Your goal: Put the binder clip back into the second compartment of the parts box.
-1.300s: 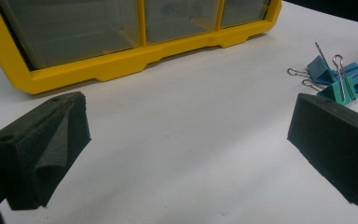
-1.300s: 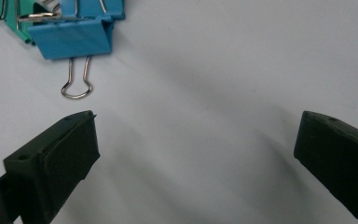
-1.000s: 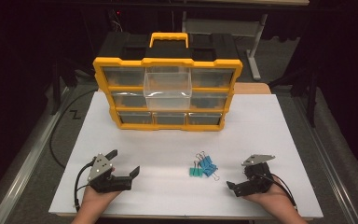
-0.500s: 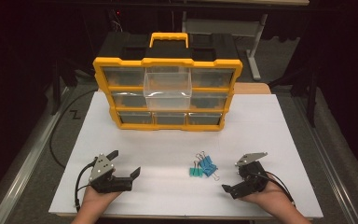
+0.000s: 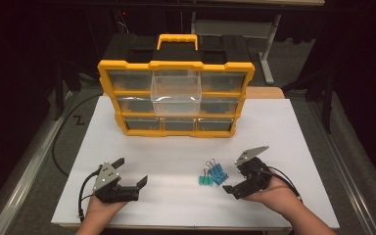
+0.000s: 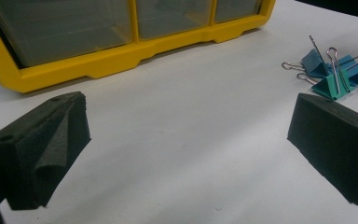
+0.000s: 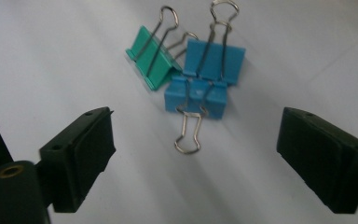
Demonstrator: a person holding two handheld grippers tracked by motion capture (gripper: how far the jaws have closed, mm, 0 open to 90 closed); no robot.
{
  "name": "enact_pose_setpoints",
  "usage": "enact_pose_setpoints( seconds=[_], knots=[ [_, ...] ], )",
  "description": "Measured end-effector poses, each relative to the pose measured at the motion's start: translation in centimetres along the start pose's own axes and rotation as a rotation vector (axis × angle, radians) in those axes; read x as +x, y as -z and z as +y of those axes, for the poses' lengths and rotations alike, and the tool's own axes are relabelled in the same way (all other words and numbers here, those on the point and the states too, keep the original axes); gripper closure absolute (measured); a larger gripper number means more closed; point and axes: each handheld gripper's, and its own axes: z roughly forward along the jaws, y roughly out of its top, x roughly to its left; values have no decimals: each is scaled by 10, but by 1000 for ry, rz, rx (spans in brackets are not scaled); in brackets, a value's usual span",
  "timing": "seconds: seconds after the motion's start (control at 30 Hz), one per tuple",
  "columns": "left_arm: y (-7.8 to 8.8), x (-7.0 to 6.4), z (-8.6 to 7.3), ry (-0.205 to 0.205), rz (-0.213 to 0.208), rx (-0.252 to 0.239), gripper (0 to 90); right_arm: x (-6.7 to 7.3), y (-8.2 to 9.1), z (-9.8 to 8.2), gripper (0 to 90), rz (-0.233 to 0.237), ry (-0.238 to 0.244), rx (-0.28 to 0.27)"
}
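Three binder clips (image 5: 213, 175), one green and two blue, lie in a cluster on the white board (image 5: 284, 127). In the right gripper view the green clip (image 7: 151, 63) sits left of the two blue clips (image 7: 214, 58), just ahead of the jaws. My right gripper (image 5: 232, 178) hovers beside the clips on their right, open. Its jaws have just been closing a little, with nothing between them. My left gripper (image 5: 132, 170) rests at the board's front left, open and empty. The clips (image 6: 335, 74) lie off to its right.
A yellow organizer (image 5: 176, 129) with clear drawers stands upright at the back of the board. Its middle clear drawer (image 5: 176, 95) is pulled out toward me. Dark floor and a cable (image 5: 58, 147) lie left of the board.
The right gripper has shifted left toward the binder clips and risen slightly. The left gripper has stayed where it was.
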Motion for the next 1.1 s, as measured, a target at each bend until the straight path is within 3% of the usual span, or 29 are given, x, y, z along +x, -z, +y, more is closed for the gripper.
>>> enact_pose_setpoints(
  seconds=[0.27, 0.43, 0.47, 0.8, 1.1],
  knots=[
    [1, 0, 0, -5, -4, -3, 1, 2, -15, 26, 241, 55, 34, 25],
    [1, 0, 0, -8, -6, -4, 1, 3, -25, 38, 370, 98, 57, 42],
    [1, 0, 0, -8, -5, -4, 1, 2, -28, 42, 432, 112, 54, 46],
    [1, 1, 0, -4, 3, -2, 1, -3, -45, 62, 626, 140, 96, 91],
    [2, 2, -1, -2, 6, -2, 1, -7, -52, 66, 776, 181, 114, 111]
  ],
)
